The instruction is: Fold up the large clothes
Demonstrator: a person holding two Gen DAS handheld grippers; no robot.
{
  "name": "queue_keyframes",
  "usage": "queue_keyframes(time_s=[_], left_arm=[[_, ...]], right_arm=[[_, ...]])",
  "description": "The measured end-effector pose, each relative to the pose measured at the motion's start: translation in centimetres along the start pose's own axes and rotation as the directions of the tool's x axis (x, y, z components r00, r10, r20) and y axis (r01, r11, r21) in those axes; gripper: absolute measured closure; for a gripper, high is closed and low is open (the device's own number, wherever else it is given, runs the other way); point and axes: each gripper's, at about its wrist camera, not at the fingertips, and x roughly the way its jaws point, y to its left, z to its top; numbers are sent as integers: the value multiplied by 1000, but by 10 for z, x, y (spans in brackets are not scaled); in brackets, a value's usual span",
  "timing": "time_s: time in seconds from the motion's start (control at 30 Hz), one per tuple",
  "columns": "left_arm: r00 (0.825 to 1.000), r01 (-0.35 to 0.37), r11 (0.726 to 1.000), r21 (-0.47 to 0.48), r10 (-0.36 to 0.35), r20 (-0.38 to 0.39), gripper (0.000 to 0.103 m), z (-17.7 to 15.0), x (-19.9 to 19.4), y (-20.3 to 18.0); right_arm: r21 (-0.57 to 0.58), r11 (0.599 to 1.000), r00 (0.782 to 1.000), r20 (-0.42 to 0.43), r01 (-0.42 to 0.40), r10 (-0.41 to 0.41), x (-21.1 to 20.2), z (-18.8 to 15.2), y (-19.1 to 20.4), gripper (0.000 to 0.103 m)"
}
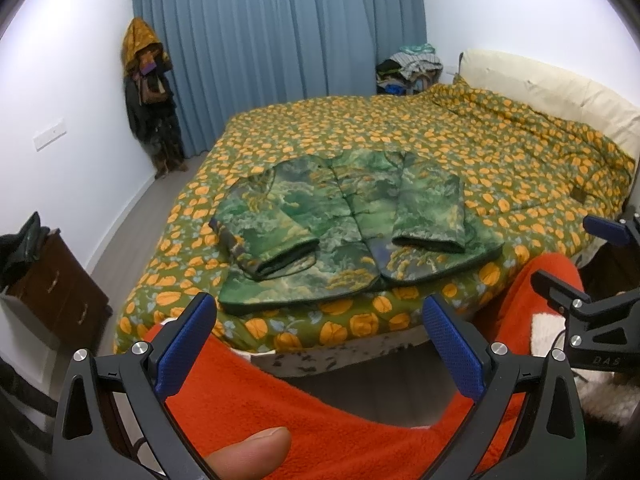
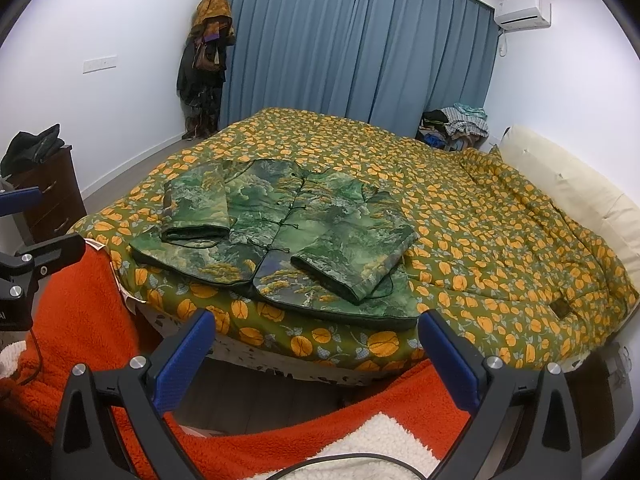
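Both sleeves probably folded in on jacket, near bed edge; left gripper and right gripper spread, empty; next grab hem, fold up.

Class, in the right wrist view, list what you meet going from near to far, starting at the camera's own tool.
Right tool → orange fleece → green jacket → floral bedspread → blue curtain.

text: "das" | on: right tool body | rest: none legible
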Motion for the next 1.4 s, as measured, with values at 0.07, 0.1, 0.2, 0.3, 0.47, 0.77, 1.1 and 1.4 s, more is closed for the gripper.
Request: queue_keyframes(time_s=[0.07,0.1,0.2,0.3,0.47,0.77,1.1,1.4], left_arm=[[1000,-6,1000,3,6,8,0,1,-1,0],[1000,-7,1000,4,7,11,0,0,-1,-1],[1000,5,1000,9,-5,23,0,0,-3,-3],[999,24,999,22,-25,28,0,-1,-3,-6],[999,36,999,2,-36,33,0,-1,-3,-3],[999,23,1000,4,-23,48,0,3,-5,-3],[999,9,1000,0,-9,46,0,6,-5,-1],[999,3,1000,4,-3,46,0,5,-6,-3]], right_arm=[[1,1000,1000,-2,1,-1,1,0,1,0],[2,1000,1000,0,2,-2,0,0,1,0],[-2,1000,1000,-2,1,-1,1,0,1,0],[-3,1000,1000,-2,2,-2,0,0,1,0],[-3,1000,1000,-3,0,0,1,-1,1,0],[-9,1000,1000,-8,-6,6,2,0,1,0],[-12,1000,1000,-5,-7,7,3,0,3,0],[-16,1000,1000,-8,-10,9,3,2,2,0]])
